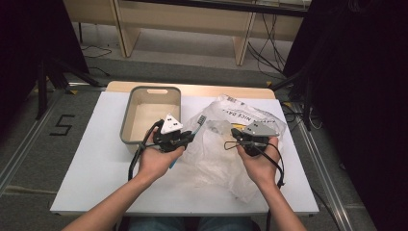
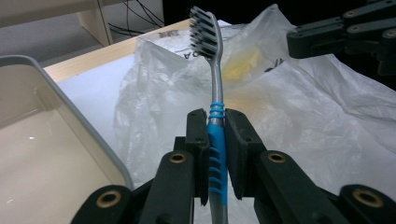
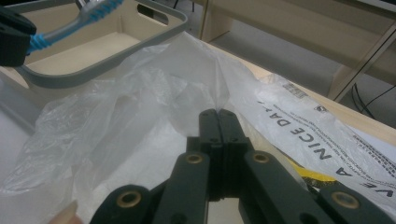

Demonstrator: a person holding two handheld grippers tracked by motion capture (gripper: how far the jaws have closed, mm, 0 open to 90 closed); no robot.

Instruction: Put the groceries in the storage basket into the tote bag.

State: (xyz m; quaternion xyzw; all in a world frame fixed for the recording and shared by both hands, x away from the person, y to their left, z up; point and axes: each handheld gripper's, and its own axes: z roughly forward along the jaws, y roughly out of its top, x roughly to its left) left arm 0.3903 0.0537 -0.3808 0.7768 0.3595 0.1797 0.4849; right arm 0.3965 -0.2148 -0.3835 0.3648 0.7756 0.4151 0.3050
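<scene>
My left gripper (image 1: 189,137) (image 2: 216,117) is shut on a toothbrush (image 1: 200,121) (image 2: 215,79) with a grey and blue ribbed handle. Its dark bristle head points up and away over a crumpled clear plastic bag (image 1: 216,163) (image 2: 303,107). My right gripper (image 1: 235,133) (image 3: 217,113) is shut on a raised fold of that bag (image 3: 116,116), near its printed side. A beige tub with a grey rim (image 1: 126,130) (image 2: 70,116) (image 3: 93,77) stands just left of the left gripper, with nothing inside. The two grippers face each other across the bag.
Something yellow (image 2: 243,65) (image 3: 313,176) lies inside the bag. The white tabletop (image 1: 91,168) has a wooden far edge. Beyond it stand wooden furniture legs (image 1: 126,33) and floor cables (image 1: 267,53). Dark curtains flank both sides.
</scene>
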